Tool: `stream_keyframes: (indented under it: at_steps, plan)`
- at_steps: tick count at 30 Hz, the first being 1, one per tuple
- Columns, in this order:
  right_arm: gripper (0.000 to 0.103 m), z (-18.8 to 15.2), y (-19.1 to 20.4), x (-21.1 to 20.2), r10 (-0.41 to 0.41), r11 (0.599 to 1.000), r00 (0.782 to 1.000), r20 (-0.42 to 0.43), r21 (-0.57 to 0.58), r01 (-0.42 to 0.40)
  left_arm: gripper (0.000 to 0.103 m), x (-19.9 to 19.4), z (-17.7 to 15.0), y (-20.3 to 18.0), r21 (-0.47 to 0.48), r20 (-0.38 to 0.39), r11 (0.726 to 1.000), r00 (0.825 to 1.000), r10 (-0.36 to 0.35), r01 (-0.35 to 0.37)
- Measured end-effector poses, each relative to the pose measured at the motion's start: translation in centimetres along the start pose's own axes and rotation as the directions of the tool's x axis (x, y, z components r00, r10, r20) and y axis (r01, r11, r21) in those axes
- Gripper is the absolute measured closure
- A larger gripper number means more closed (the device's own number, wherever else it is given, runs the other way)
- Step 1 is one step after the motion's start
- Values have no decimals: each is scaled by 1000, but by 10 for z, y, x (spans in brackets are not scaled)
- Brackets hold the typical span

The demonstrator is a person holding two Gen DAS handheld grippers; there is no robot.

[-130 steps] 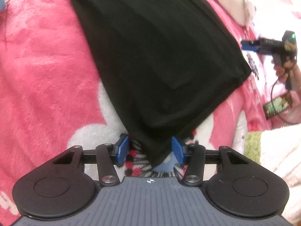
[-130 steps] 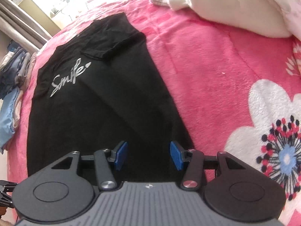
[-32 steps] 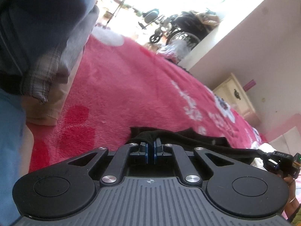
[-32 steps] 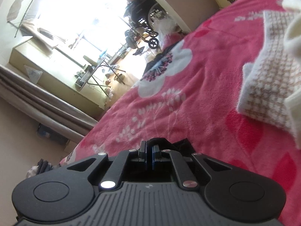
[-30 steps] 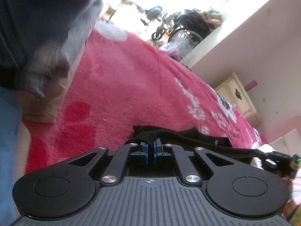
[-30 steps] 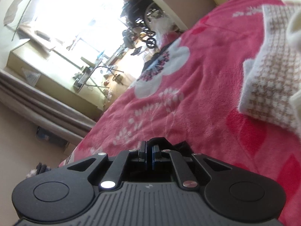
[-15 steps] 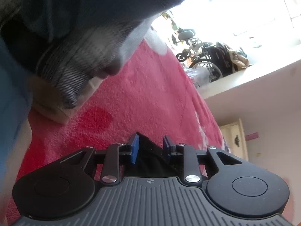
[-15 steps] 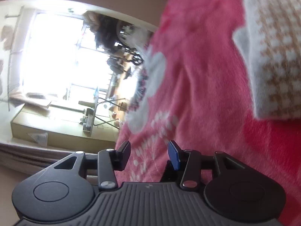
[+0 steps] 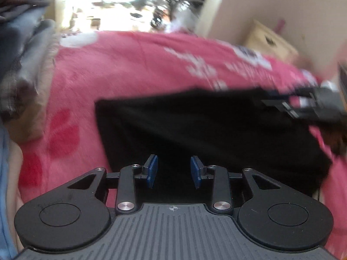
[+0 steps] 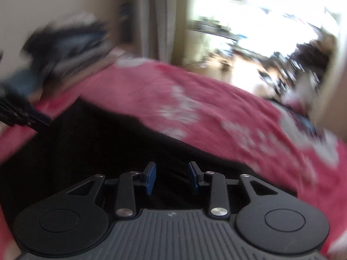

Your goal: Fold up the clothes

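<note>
So the biggest thing here is the bed, covered in a fuzzy pink blanket (image 9: 134,65) with white flower prints, running off toward a blown-out bright window (image 10: 249,21) at the far end. Both views are pretty smeared, so the small stuff is hard to make out.

Lying on that blanket is the black T-shirt (image 9: 206,125), spread out flat with a straight far edge; in the left wrist view it fills the middle of the scene, and in the right wrist view it takes up the near left part (image 10: 91,147). No print shows on it from here.

On the left of the left wrist view there's a pile of clothes (image 9: 21,60), greys and blues stacked up on the blanket, apart from the shirt. A light wooden cabinet (image 9: 269,41) stands against the wall at the far right.

The left gripper (image 9: 173,174) sits over the near part of the shirt, blue-padded jaws spread apart with nothing between them. Same for the right gripper (image 10: 172,177): jaws parted, empty, over black fabric. Each one shows up blurred in the other's view, the right gripper at the shirt's far right corner, the left gripper at the left edge.
</note>
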State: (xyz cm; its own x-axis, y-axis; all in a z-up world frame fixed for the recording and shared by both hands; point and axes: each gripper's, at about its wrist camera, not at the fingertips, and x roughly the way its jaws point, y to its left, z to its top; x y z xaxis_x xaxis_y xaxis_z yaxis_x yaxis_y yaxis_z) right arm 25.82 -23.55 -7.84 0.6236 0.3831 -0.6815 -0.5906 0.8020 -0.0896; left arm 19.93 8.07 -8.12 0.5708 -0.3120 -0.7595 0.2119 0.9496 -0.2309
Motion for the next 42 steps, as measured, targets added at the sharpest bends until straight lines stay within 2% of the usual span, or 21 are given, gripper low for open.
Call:
stream_keyframes:
  at_steps: [3,9,12,14,20,23,26,27,29,30,31,33,35,37,39,41,42]
  plan:
    - [70,12,19,17,-18,989,1000,-24,-144,15,70,-6,-16,-9,61,-38,998,999,6,-3]
    - [70,20,27,42,-27,966,995,-91,-258,3,69,-13,-46,-23,170,-100,985,995,27,-10]
    - [93,20,25,47,-40,964,993,-112,-265,9,69,-15,-53,-28,216,-93,976,994,56,-35]
    - [100,23,23,46,-42,969,994,-104,-246,15,68,-16,-55,-31,236,-91,971,993,73,-50]
    - [102,31,22,48,-91,967,994,-63,-244,74,68,-18,-62,-39,302,-88,949,989,122,-91]
    - [102,33,20,60,-149,959,987,-57,-253,130,68,-17,-64,-41,322,-85,941,988,132,-99]
    - [101,33,15,76,-199,960,978,-64,-214,181,68,-17,-66,-45,344,-76,933,987,143,-109]
    - [100,33,13,81,-189,967,979,-76,-187,172,68,-17,-67,-46,351,-73,930,987,146,-111]
    - [90,35,-1,75,-154,986,985,-77,-77,148,68,-18,-69,-48,360,-67,926,986,150,-117]
    - [74,36,-8,73,-137,991,988,-75,-21,135,68,-19,-70,-49,364,-65,924,986,152,-119]
    - [62,36,-21,62,-114,992,993,-36,56,116,68,-20,-71,-50,368,-63,922,986,153,-120]
    - [56,34,-51,38,-89,974,995,48,214,77,68,-21,-71,-50,375,-63,919,986,155,-120]
    - [56,28,-91,14,-110,922,988,107,383,61,68,-21,-71,-50,374,-67,920,986,154,-118]
    - [56,18,-126,-2,-193,871,978,75,472,135,68,-20,-70,-50,370,-70,922,986,154,-118]
    - [55,7,-146,-10,-242,850,970,17,485,204,68,-20,-70,-51,370,-70,921,985,157,-120]
    - [60,-6,-155,-17,-236,851,972,-10,482,211,67,-19,-70,-50,372,-69,920,985,158,-122]
    - [63,-10,-152,-17,-236,867,971,-20,447,220,67,-19,-69,-50,373,-69,920,985,159,-122]
